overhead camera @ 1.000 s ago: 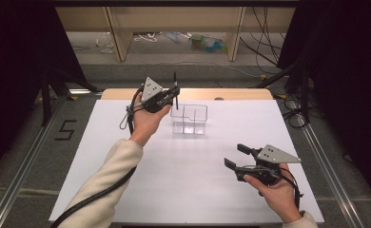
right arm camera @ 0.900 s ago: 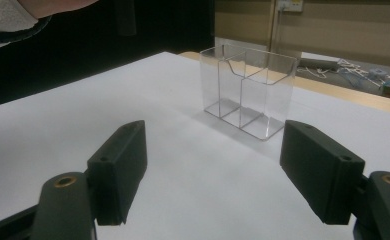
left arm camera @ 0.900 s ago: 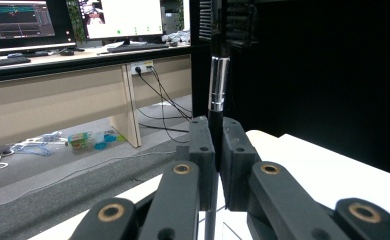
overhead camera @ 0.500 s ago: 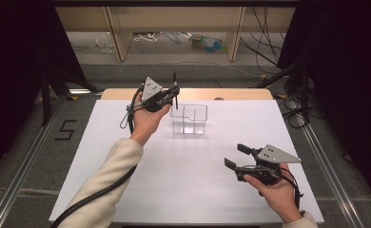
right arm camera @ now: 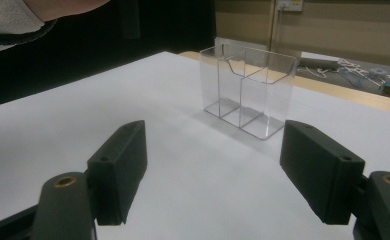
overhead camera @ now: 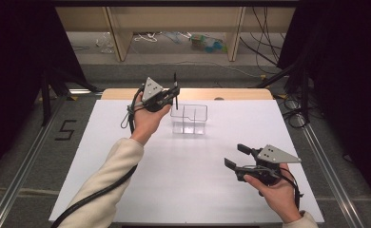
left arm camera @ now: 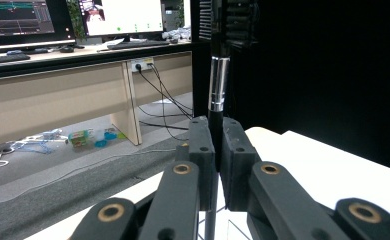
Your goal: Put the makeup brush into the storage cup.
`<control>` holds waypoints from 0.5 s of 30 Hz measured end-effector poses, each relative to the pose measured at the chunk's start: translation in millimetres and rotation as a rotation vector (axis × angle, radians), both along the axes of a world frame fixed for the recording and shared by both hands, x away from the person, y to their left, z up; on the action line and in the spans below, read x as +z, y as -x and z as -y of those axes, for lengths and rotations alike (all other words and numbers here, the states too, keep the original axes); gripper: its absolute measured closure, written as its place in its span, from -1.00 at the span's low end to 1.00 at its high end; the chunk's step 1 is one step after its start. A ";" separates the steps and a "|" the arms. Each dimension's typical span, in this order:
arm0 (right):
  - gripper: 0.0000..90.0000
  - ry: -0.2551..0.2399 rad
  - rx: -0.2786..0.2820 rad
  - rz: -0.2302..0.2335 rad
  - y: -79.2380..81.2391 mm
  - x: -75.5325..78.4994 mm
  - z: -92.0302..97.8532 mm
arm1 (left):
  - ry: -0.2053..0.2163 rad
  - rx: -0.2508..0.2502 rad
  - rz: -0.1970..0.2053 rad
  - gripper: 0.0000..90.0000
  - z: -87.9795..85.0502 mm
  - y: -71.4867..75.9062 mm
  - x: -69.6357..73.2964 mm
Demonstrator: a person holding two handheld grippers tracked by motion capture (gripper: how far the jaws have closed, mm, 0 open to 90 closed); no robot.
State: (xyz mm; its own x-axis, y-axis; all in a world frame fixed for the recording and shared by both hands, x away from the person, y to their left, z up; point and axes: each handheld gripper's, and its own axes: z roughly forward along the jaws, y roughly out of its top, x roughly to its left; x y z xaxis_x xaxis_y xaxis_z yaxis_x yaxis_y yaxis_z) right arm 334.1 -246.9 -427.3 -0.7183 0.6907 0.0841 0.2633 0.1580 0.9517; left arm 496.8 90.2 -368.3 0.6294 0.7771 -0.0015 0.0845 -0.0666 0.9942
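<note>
White paper covers the tabletop (overhead camera: 188, 185), and nearest the person the right gripper (overhead camera: 234, 156) is held low over its right front part, seen in the high view with the grey three-cornered plate on top. Its jaws are spread wide with nothing between them; in the right gripper view bare tabletop is seen in the gap. Farther back, near the middle of the far half, a clear plastic organiser (overhead camera: 189, 119) is set upright on the paper, divided into compartments that are seen to be empty in the right gripper view (right arm camera: 248, 92). Just beside its left side, and raised above it, the left gripper (overhead camera: 175, 93) is held in the left hand (overhead camera: 148, 118). Its jaws are closed on a slim black pen (left arm camera: 217, 95) with a silver band, which is gripped upright and is seen to stick out both above and below the jaws. Beyond the tabletop, wooden desk legs and cables on the floor are seen.
</note>
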 end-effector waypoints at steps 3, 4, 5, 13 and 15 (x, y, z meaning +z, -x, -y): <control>-0.38 0.002 -0.002 0.004 -0.1 -0.1 0.3 | -0.001 -0.001 -0.004 0.89 -0.2 -0.6 -0.6; -0.38 0.004 0.000 0.002 0.0 0.0 0.5 | 0.000 0.000 -0.004 0.89 0.0 -0.8 -1.0; -0.38 0.005 -0.001 0.002 -0.1 0.0 0.5 | -0.001 0.000 -0.003 0.89 0.0 -1.0 -1.2; -0.38 0.004 0.005 -0.003 -0.3 -0.5 0.6 | -0.002 0.002 -0.004 0.89 -0.7 -2.6 -3.1; -0.38 -0.005 0.010 -0.005 -0.5 -0.8 0.1 | -0.001 0.003 -0.006 0.89 -0.7 -2.9 -3.9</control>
State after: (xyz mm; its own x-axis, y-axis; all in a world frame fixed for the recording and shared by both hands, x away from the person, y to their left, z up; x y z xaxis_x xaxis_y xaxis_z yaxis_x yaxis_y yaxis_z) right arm 334.6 -247.0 -428.1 -0.7243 0.6834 0.0911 0.2669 0.1561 0.9510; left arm 499.7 90.9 -372.2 0.6271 0.7789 -0.0042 0.0906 -0.0676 0.9936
